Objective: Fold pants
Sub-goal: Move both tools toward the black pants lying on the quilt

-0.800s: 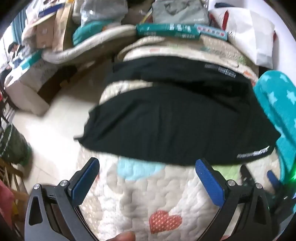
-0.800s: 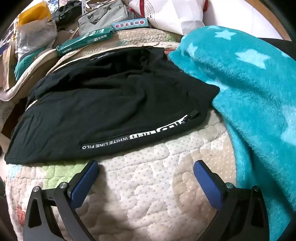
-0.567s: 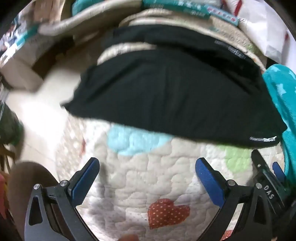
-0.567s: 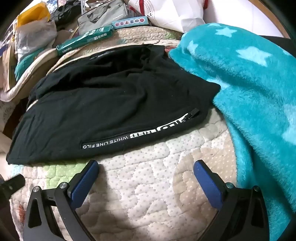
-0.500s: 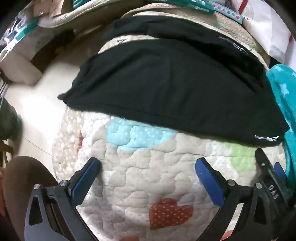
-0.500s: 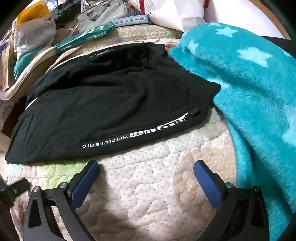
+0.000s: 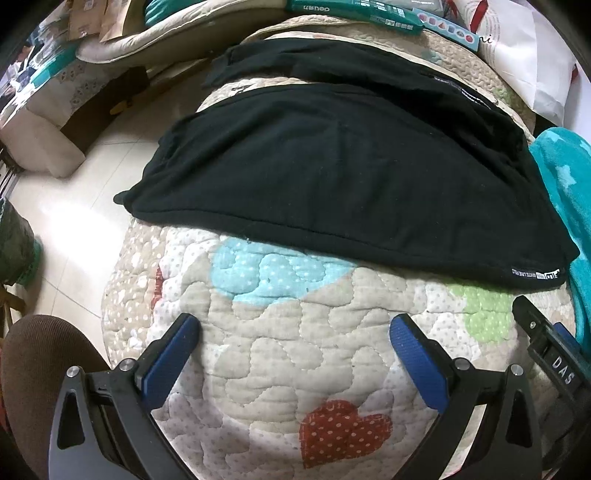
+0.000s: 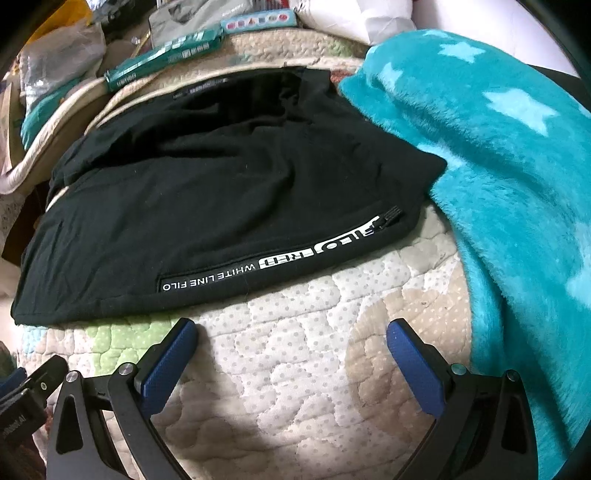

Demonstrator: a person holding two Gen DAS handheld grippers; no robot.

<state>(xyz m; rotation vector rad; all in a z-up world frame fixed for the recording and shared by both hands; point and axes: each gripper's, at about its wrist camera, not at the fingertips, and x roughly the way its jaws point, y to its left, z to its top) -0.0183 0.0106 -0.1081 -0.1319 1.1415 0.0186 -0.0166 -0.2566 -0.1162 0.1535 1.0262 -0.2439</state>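
Black pants (image 7: 332, 166) lie spread flat on a quilted bed cover (image 7: 280, 354), one leg nearer and one farther back. In the right wrist view the pants (image 8: 207, 199) show a white "WHITE LINE FILO" strip (image 8: 266, 264) along the near edge. My left gripper (image 7: 295, 343) is open and empty, above the quilt just short of the near pant edge. My right gripper (image 8: 291, 341) is open and empty, just short of the printed strip. Part of the right gripper (image 7: 550, 350) shows at the right of the left wrist view.
A teal star blanket (image 8: 498, 155) lies against the right side of the pants. Green boxes (image 7: 354, 11), bags and a white sack (image 7: 528, 51) crowd the far end. The bed's left edge drops to a tiled floor (image 7: 74, 199). A brown rounded thing (image 7: 40, 369) is at bottom left.
The left gripper has pulled back and turned, so more quilt and the whole near pant leg now show. The right gripper has barely moved. Both stay open.
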